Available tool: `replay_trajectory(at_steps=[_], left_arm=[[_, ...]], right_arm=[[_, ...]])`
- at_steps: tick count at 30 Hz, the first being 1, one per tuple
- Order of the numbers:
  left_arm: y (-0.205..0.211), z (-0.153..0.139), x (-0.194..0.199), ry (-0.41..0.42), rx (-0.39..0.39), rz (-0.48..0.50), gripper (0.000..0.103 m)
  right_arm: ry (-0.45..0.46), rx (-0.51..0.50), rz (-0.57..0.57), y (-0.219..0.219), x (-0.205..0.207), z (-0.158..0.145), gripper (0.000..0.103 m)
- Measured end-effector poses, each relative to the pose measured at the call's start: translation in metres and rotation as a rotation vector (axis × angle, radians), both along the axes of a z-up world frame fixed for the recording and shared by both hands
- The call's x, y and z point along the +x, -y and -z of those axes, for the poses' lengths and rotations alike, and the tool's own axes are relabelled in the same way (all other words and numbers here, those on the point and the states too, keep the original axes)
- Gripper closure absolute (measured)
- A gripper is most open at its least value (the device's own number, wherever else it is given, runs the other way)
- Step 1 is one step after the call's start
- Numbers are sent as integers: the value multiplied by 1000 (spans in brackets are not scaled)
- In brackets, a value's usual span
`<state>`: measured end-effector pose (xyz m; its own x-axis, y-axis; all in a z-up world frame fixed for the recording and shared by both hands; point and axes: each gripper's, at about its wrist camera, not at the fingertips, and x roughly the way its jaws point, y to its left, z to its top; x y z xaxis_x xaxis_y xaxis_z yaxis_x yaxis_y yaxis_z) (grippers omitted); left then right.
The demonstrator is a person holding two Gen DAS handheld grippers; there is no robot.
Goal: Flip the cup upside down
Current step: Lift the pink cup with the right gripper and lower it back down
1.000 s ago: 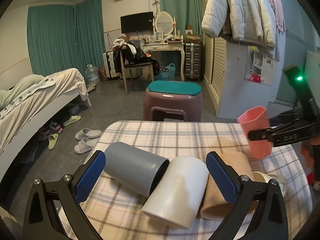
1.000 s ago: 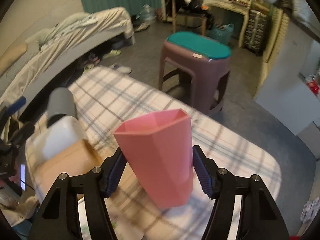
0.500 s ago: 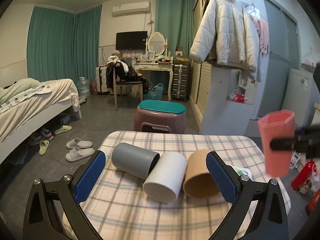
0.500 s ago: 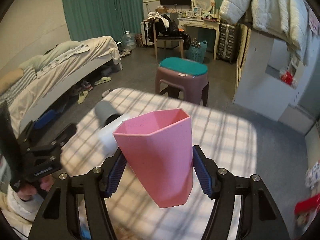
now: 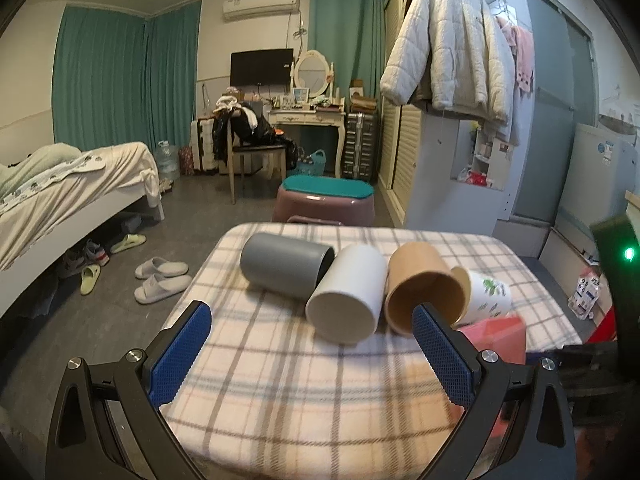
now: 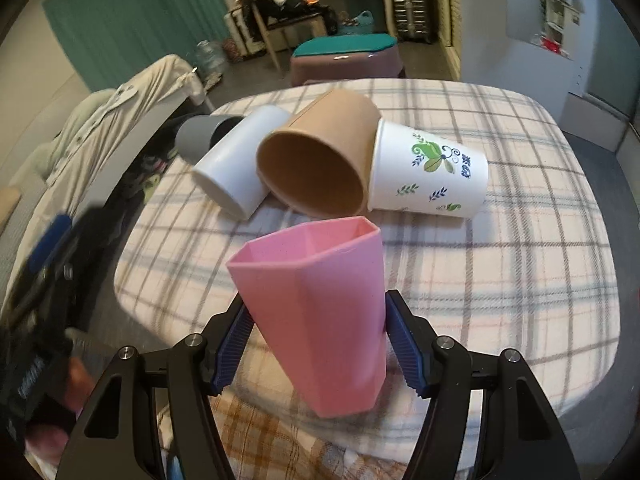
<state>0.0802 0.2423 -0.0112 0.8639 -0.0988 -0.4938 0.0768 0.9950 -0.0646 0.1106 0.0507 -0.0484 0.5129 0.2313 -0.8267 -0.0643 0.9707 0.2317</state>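
Note:
My right gripper [image 6: 318, 344] is shut on a pink faceted cup [image 6: 316, 308], held mouth up and tilted over the near part of the checked table [image 6: 520, 280]. The pink cup shows low at the right in the left wrist view [image 5: 500, 338], behind my right finger. My left gripper [image 5: 312, 350] is open and empty above the table's near edge. Lying on their sides in a row are a grey cup [image 5: 286, 266], a white cup [image 5: 348, 298], a brown cup [image 5: 424, 292] and a printed paper cup [image 6: 430, 174].
A purple stool with a teal seat [image 5: 326, 200] stands beyond the table. A bed [image 5: 60, 188] is at the left with slippers [image 5: 160, 276] on the floor. A wardrobe with a hanging white jacket [image 5: 448, 44] is at the right.
My right gripper has carried the pink cup down and back toward the table's near side. My left gripper has pulled back from the lying cups, which now sit farther away.

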Motion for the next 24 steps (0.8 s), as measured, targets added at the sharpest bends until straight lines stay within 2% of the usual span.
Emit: replay_trajectory(at_steps=[8,15,20,22,24], left_arm=[[-5,22,4,-56,8,-13,0],[-5,26,8,-71,15,-26,0],[-6,27,11,-75,27,-50,0],[-4,26,10,-73,37,-63,0],[0,26,9,-73,43,-70,0]], right_arm=[[-24,4,37,3,14,17,40],[-14,-8,27,2,19,22,41],[43,-1,12,3,13,15,38],[81,-13,4,3,8,8,32],[133,-28,0,5,0,-2,31]])
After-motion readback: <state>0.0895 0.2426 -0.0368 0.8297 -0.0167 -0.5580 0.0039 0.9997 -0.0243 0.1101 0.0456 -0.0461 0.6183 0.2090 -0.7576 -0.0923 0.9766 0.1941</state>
